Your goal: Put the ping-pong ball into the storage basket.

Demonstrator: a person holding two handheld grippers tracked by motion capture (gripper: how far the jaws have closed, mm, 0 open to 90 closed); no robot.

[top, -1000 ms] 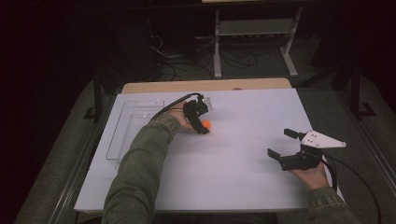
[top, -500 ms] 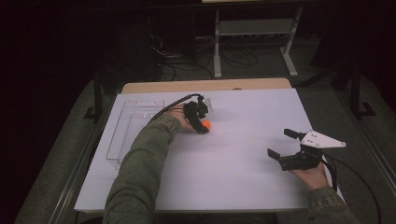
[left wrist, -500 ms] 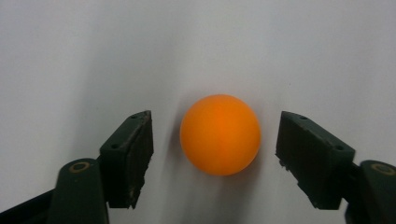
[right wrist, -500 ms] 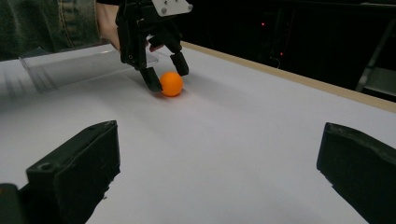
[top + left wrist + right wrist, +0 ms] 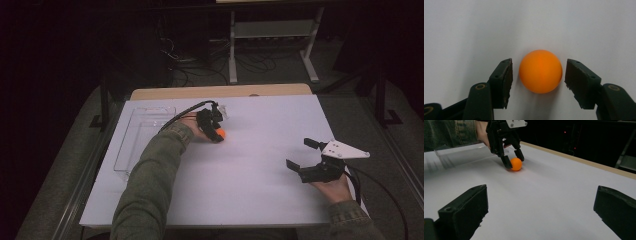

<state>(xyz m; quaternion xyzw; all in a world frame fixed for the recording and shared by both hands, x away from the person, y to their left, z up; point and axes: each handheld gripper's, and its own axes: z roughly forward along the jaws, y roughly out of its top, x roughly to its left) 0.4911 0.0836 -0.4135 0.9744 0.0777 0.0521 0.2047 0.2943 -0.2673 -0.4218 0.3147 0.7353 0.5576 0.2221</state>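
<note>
Nothing moved since earlier. Left gripper (image 5: 537, 82) down on white worktop (image 5: 260, 165), fingers (image 5: 503, 82) apart around orange ball (image 5: 540, 71), gaps both sides. Right gripper (image 5: 306, 156) near right edge, spread wide, empty.
</note>
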